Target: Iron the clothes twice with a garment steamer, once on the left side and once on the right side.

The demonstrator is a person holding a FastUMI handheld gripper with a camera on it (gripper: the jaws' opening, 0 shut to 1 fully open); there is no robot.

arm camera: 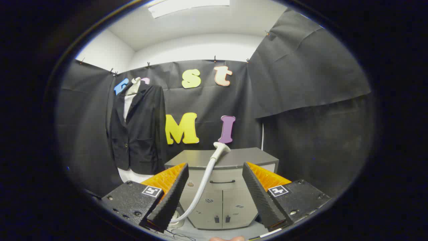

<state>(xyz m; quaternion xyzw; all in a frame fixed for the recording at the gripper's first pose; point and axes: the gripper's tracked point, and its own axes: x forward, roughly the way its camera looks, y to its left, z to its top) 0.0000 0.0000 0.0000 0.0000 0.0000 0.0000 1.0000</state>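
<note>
Steamer head [220, 148] rests on the grey cabinet's [234, 157] top beyond your gripper [215, 197], its white hose [200, 190] curving down between the fingers toward the floor. Your gripper's fingers are spread wide, holding nothing. You have the dark jacket [138, 130] hanging left of the cabinet against the booth wall.
</note>
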